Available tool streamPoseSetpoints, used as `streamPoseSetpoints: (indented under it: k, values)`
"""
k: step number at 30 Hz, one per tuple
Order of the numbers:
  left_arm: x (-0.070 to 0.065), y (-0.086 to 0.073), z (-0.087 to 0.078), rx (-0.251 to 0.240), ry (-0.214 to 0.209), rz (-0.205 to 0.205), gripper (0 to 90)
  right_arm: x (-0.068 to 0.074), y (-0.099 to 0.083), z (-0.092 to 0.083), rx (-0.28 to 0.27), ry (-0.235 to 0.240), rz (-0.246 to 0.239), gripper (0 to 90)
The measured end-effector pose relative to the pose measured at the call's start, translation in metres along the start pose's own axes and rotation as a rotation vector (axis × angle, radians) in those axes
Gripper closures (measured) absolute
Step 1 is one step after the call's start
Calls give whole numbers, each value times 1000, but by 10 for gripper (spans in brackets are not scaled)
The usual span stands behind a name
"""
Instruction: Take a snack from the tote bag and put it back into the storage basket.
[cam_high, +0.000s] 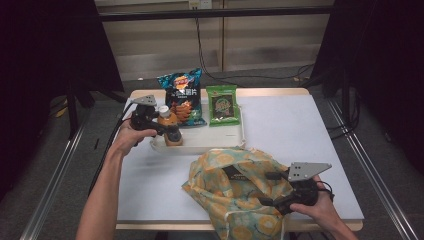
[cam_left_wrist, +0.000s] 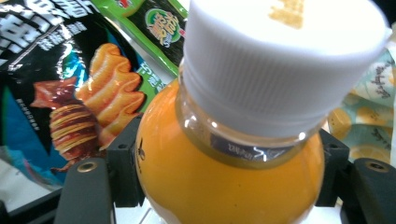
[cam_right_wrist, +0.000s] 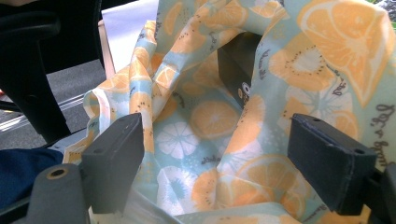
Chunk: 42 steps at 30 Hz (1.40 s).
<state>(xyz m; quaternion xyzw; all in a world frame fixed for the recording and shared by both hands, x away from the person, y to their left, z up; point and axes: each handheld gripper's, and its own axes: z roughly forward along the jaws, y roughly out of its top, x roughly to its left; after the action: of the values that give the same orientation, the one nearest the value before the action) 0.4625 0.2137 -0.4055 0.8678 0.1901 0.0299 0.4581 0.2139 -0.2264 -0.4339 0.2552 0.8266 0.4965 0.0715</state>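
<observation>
While the left claw (cam_high: 167, 131) pinches the orange juice bottle (cam_high: 170, 129) by its rounded shoulder, just under the white ribbed cap (cam_left_wrist: 280, 60), the bottle stands on the shallow white tray (cam_high: 200, 142) at the far left of the table (cam_high: 290, 135). The right claw (cam_high: 272, 192) sits at the near right, its jaws spread with the rim of the fabric bag (cam_high: 235, 192) between them; whether the pads actually press on the cloth cannot be told.

Risks, as judged:
- The bottle is smooth, glossy plastic with a bulbous body. A grip this high on a curved wall could let it pivot or slide down once lifted.
- The bag is thin, limp cloth printed with orange slices. If its mouth sags or folds shut, the bottle may catch on the rim instead of going in.
- A dark box (cam_right_wrist: 240, 74) already lies inside the bag; a bottle dropped carelessly could strike it.
- The crinkled foil chip bag (cam_high: 182, 97) and the green snack packet (cam_high: 223, 105) lie just behind the bottle and could be nudged by a wide swing.

Materials otherwise: matte black claw pads, flat pale table surface.
</observation>
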Motion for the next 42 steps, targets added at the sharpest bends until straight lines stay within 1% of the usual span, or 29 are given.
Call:
streamPoseSetpoints:
  k: [1, 4, 5, 7, 8, 9, 12, 15, 17, 18, 19, 20, 24, 25, 26, 28, 30, 33, 35, 36, 37, 38, 39, 40, 41, 42]
  values:
    - [-1, -1, 1, 0, 2, -8, 308, 0, 0, 0, -3, -2, 0, 185]
    - [0, -3, 4, 16, -4, 3, 307, 0, 0, -1, -4, -1, -3, 185]
    - [-1, -3, 5, 30, -1, -1, 307, 0, 0, -1, -3, -1, -1, 185]
    - [0, -5, 7, 36, 2, 7, 307, 0, 0, -1, -4, -1, -2, 185]
    - [0, -5, 7, 34, 5, 5, 307, 0, 0, -1, -4, -2, -3, 185]
    - [0, -5, 7, 29, -1, 8, 307, 0, 0, -1, -4, -2, -3, 185]
    - [-3, -5, 8, 25, 8, -12, 306, 0, 0, -1, -3, -1, -1, 185]
    - [-4, -4, 9, 33, 19, -6, 303, 0, 0, -1, -2, 0, -1, 185]
    - [-5, -4, 9, 33, 23, -12, 302, 0, 0, 0, -1, 1, -3, 185]
    - [-6, -4, 10, 29, 27, -22, 301, 0, 0, 0, 0, -1, -6, 185]
    - [-7, -4, 10, 38, 29, -10, 301, 0, 0, 0, 1, -3, -7, 185]
    - [-8, -3, 10, 35, 35, -17, 301, 1, 0, -1, 2, -2, -6, 185]
    - [-9, -3, 10, 41, 44, -10, 299, 0, 0, -1, -2, -1, -5, 185]
    - [-10, -3, 11, 33, 49, -22, 298, 0, 0, -1, 0, 0, -5, 185]
    - [-10, -3, 11, 33, 52, -24, 298, 0, 0, 0, 0, 0, -6, 185]
    - [-11, -3, 11, 35, 60, -20, 294, 0, 0, 0, -1, -1, -7, 185]
    - [-12, -3, 11, 35, 70, -27, 274, 0, 0, -1, -2, -1, -5, 185]
    - [-13, -3, 12, 32, 81, -46, 212, 1, 0, -1, 1, -3, -6, 184]
    - [-16, -2, 13, 37, 93, -57, 199, 1, 0, -1, 1, -3, -8, 185]
    - [-16, -2, 12, 31, 96, -62, 180, 1, 0, -1, 0, -3, -8, 185]
    - [-17, -2, 12, 14, 99, -80, 158, 1, 0, -1, 0, -3, -7, 185]
    - [-17, -1, 11, 18, 107, -67, 157, 0, 0, -1, 0, -3, -7, 185]
    - [-19, -1, 11, 0, 114, -72, 151, 0, 0, -1, 0, -3, -7, 185]
    - [-21, -1, 9, -14, 134, -69, 148, 0, 0, -1, 0, -3, -8, 185]
    - [-23, -1, 7, -34, 137, -81, 147, 0, 0, -1, 0, -3, -6, 185]
    - [-24, -2, 6, -43, 151, -93, 143, 0, 0, -1, -1, -5, -8, 185]
